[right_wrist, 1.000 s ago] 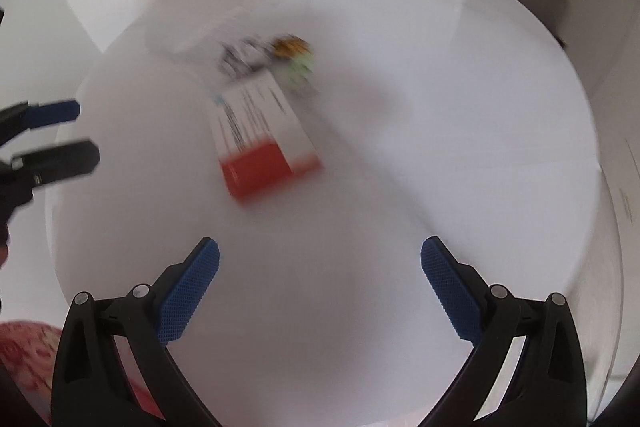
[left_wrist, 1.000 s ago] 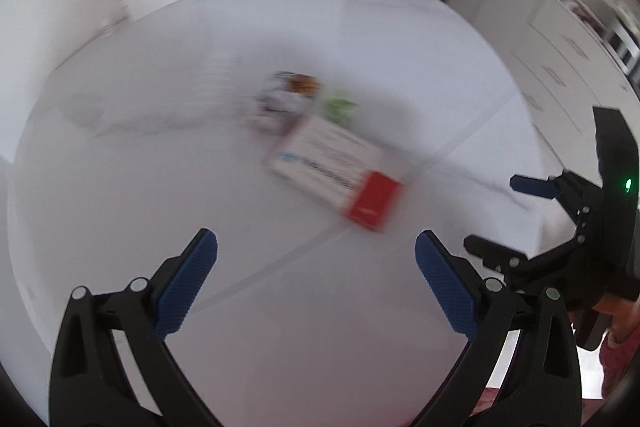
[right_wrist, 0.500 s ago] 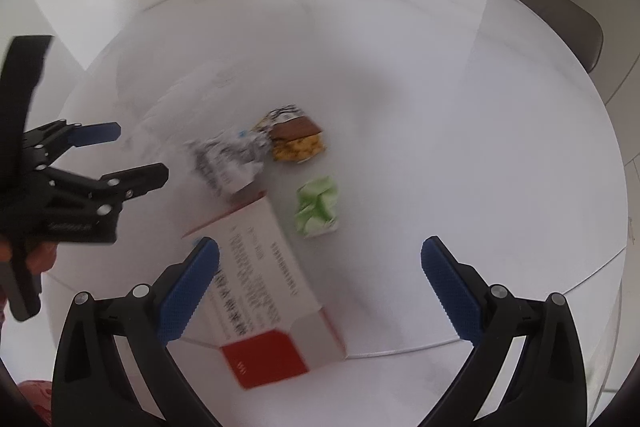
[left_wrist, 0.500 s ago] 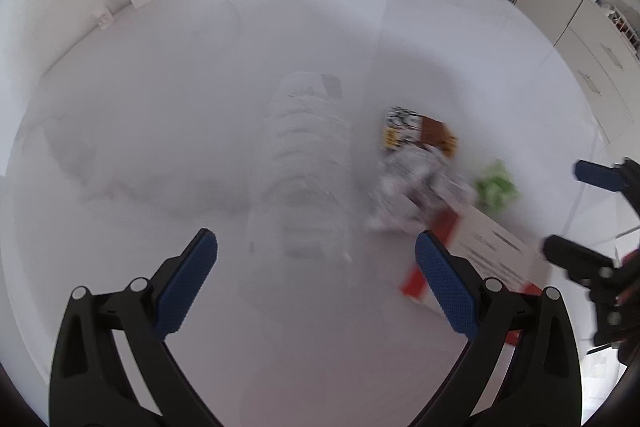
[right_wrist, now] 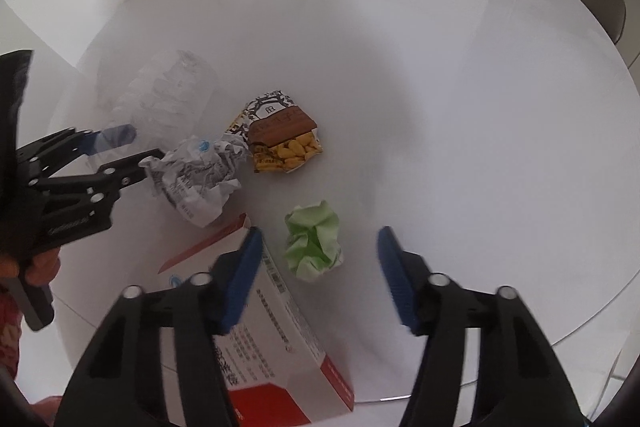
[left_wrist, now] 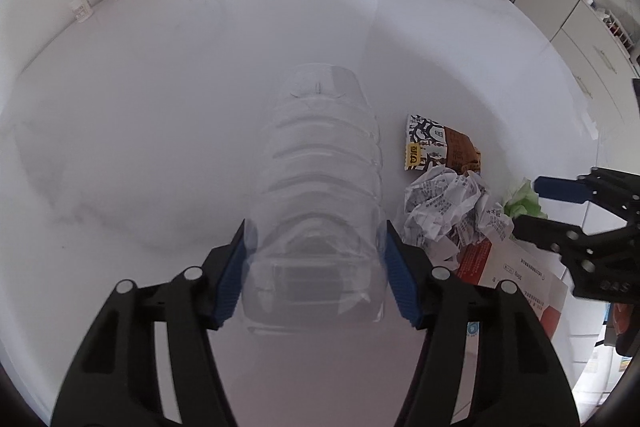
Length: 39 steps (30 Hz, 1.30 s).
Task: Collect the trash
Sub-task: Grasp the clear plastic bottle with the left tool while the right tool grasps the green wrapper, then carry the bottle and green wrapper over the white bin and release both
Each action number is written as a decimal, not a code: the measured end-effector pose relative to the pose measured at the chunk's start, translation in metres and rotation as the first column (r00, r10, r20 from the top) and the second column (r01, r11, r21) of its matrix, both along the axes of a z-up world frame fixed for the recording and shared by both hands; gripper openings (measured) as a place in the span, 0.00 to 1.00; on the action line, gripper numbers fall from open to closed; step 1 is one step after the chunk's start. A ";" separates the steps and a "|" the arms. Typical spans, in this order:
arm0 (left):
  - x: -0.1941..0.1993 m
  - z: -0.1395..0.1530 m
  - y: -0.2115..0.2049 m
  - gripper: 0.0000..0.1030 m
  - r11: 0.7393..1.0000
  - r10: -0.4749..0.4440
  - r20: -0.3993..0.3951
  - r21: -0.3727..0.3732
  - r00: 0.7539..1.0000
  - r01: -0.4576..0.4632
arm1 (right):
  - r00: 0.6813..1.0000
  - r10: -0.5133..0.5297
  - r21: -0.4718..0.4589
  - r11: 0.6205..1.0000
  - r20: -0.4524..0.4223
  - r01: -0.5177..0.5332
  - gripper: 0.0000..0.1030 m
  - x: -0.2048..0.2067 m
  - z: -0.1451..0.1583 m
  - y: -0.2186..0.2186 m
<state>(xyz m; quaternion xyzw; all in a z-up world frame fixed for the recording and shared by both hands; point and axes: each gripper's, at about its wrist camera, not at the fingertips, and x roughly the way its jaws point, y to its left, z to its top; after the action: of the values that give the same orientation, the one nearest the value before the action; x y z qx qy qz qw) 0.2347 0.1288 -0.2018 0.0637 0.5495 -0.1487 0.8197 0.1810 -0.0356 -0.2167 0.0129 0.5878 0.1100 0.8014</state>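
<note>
Trash is scattered near the middle of a round white desk [right_wrist: 460, 107] and is listed from largest to smallest.

Clear plastic bottle [left_wrist: 320, 187]: laid on its side at the left of the pile, one end toward the camera. It is clamped between the blue pads of the left hand-held gripper [left_wrist: 316, 267], whose jaws have just been closing; both pads are pressed against its ribbed wall.

Red-and-white carton [right_wrist: 276, 339]: laid flat at the near edge of the desk, printed face up. It is touched by the left pad of the right hand-held gripper [right_wrist: 320, 271].

Crumpled printed paper [right_wrist: 200, 179]: set just beyond the carton, between bottle and snack wrapper.

Snack wrapper [right_wrist: 280, 139]: brown, black-and-white and yellow, laid flat on the far side of the pile, touching the crumpled paper.

Crumpled green paper [right_wrist: 314, 243]: set just right of the carton. It is framed by the right hand-held gripper, whose jaws have just been closing; they are parted, with a clear gap seen on the right side, and nothing is gripped.
</note>
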 end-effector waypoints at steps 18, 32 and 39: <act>-0.082 0.068 0.013 0.58 0.997 0.071 0.095 -0.037 0.993 -0.067 | 0.992 -0.114 0.125 0.987 0.060 0.106 0.20 -0.030 0.032 -0.043; -0.212 0.107 -0.090 0.58 0.975 -0.178 0.087 -0.119 0.980 0.188 | 0.935 -0.337 0.123 0.938 0.110 0.324 0.19 -0.262 0.084 -0.167; -0.273 0.098 -0.181 0.58 0.909 -0.391 0.037 -0.137 0.919 0.393 | 0.864 -0.504 0.085 0.861 0.004 0.502 0.19 -0.369 0.044 -0.230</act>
<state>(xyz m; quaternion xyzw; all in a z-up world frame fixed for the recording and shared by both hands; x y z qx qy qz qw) -0.0387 -0.0520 -0.1038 0.1148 0.5098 -0.3486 0.7781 -0.1884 -0.2653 -0.1730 0.1966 0.5487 -0.0789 0.8088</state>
